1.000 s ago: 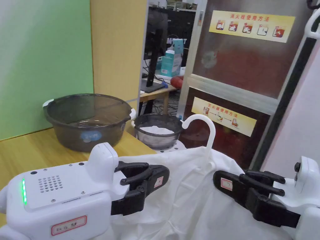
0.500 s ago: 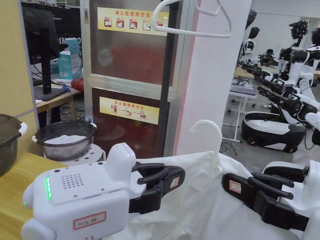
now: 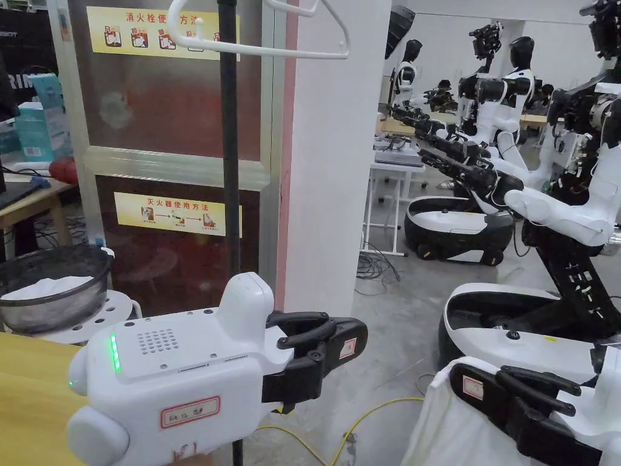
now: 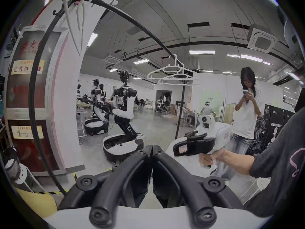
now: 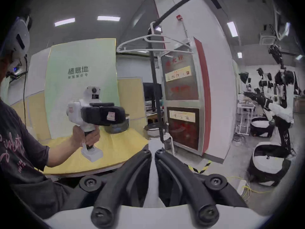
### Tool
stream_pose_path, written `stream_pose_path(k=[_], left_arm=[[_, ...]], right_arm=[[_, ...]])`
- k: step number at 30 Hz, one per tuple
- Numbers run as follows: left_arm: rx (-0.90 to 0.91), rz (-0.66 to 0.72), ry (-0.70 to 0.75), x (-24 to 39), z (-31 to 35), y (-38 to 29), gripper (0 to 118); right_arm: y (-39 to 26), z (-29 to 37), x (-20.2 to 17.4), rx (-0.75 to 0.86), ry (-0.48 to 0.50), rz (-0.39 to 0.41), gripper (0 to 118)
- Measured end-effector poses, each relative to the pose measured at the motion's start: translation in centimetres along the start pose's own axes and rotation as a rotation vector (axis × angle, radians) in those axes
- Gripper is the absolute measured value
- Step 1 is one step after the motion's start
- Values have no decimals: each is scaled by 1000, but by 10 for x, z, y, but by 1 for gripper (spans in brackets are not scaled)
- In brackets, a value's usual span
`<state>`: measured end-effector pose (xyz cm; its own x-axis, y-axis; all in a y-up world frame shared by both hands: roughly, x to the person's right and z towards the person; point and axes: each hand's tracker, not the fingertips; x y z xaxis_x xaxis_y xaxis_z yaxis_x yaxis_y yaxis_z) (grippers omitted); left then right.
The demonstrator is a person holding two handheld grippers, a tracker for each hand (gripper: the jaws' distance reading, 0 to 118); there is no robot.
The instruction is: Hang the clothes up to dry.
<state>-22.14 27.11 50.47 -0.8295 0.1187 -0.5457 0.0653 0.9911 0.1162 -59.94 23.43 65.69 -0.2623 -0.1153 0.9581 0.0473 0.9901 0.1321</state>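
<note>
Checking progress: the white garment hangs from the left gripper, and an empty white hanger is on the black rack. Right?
No: the head view shows the white garment hanging from the right gripper; the left gripper is empty. The empty white hanger is on the black rack.

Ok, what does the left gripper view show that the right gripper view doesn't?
Left gripper view: a person standing with a phone, and the right tool holding a white garment. Right gripper view: the yellow table, a green panel and the left tool, shut. Shared: the black rack pole, white hangers and parked robots.
</note>
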Motion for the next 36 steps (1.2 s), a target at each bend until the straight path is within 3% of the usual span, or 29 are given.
stream_pose_path(k=[5,9,14,18,24,27,29,31,33,36], left_arm=[[-12,16,62,-2,23,-6,2],[4,21,143,0,60,-8,2],[48,35,316,6,121,-2,2],[83,45,490,17,177,8,2],[146,17,772,47,263,21,2],[174,24,882,76,303,24,2],[197,5,1011,101,332,23,2],[216,35,1103,123,359,19,2],[219,23,1213,148,385,11,2],[220,47,1403,184,420,-1,2]], right_arm=[[19,3,1,61,13,-9,1],[53,-6,-7,104,30,34,1],[109,-40,-23,198,145,87,1],[171,-88,-63,245,255,145,1],[259,-160,-147,319,522,191,1],[298,-202,-190,341,580,150,1],[320,-234,-225,328,695,137,1],[331,-262,-255,340,747,98,1],[340,-293,-293,316,825,124,1],[339,-338,-347,299,968,94,1]])
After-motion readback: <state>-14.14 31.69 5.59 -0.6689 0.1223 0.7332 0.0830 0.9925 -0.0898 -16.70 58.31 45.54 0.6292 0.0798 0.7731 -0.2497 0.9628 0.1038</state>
